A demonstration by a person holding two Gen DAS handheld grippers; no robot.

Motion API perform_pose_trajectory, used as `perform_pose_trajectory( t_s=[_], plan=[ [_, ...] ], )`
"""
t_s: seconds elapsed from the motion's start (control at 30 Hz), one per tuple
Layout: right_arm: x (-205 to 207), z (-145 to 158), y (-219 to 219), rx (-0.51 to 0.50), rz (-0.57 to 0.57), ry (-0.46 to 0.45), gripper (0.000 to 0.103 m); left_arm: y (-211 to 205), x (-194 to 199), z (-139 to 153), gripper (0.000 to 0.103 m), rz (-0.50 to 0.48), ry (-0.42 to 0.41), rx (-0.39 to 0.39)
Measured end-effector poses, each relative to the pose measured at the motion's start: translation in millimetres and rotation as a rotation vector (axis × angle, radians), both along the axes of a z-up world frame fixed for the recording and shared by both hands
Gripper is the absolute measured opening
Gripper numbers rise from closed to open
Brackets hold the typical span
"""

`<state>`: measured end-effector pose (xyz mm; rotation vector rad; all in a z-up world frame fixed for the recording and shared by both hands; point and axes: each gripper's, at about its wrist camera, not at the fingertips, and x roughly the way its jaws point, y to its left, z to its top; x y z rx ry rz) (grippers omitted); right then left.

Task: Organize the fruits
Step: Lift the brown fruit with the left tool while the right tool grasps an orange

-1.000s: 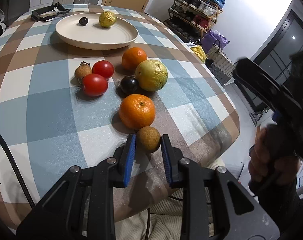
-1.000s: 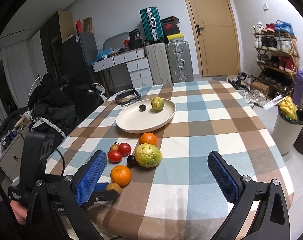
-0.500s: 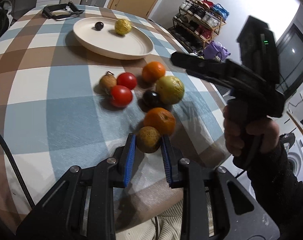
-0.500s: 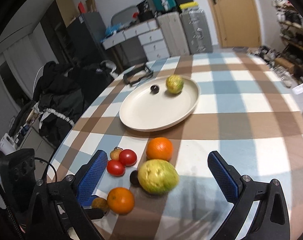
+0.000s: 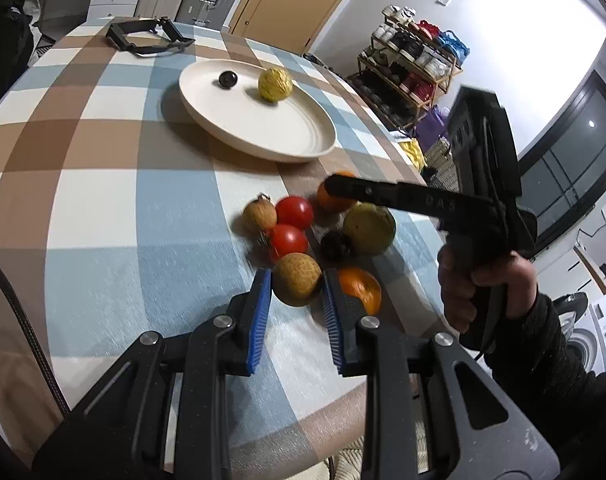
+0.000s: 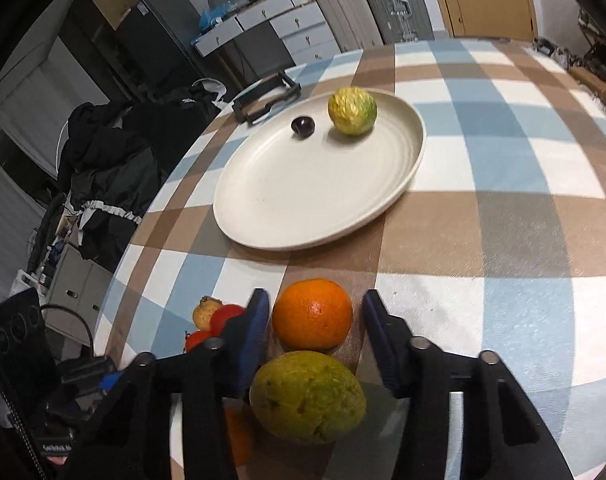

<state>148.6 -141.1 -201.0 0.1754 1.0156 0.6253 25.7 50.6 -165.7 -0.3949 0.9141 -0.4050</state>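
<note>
My left gripper (image 5: 296,285) is shut on a small tan-yellow round fruit (image 5: 296,279) and holds it above the table near the fruit cluster. My right gripper (image 6: 314,312) is open, its fingers on either side of an orange (image 6: 311,314), with a green-yellow guava (image 6: 307,397) just below it. The cream plate (image 6: 263,216) holds a dark plum (image 6: 302,125) and a yellow-green fruit (image 6: 351,110). Two red tomatoes (image 5: 294,212), a small tan fruit (image 5: 259,216), a dark plum (image 5: 335,245) and another orange (image 5: 361,289) lie on the checked cloth.
A black strap-like object (image 5: 143,36) lies beyond the plate at the table's far edge. The round table's edge (image 5: 403,160) curves close on the right; a shoe rack (image 5: 415,60) and suitcases (image 6: 383,0) stand past it.
My left gripper has lifted the tan fruit and carried it forward over the cluster. My right gripper has come down and narrowed around the far orange.
</note>
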Motion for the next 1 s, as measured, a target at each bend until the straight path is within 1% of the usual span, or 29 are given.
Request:
perform_pose_trajectory(
  t_s=[0.13,0.23,0.4,0.47,0.6,0.73,0.83,1.0],
  plan=[
    [0,-1,-2,0.027,0.006,0.008,0.041,5,7,5,0.023,0.016,-0.006,0.0],
    [-2,1,-5,0.045,0.005,-0.006,0.041,8,14,8,0.023,0.023,-0.014,0.002],
    [-7,11,-15,0.127,-0.009,-0.039,0.041,17,30,17,0.023,0.049,-0.033,0.015],
    [-8,14,-21,0.176,-0.018,-0.042,0.041,20,39,21,0.023,0.059,-0.039,0.02],
    [-11,20,-30,0.222,-0.027,-0.071,0.041,25,59,29,0.023,0.07,-0.058,0.033],
    [-6,33,-38,0.255,-0.041,-0.101,0.041,27,83,38,0.023,0.082,-0.075,0.034],
    [5,48,-42,0.282,-0.041,-0.115,0.041,29,104,45,0.023,0.091,-0.09,0.039],
    [28,71,-38,0.287,-0.024,-0.153,0.041,32,137,52,0.023,0.104,-0.1,0.044]
  ],
)
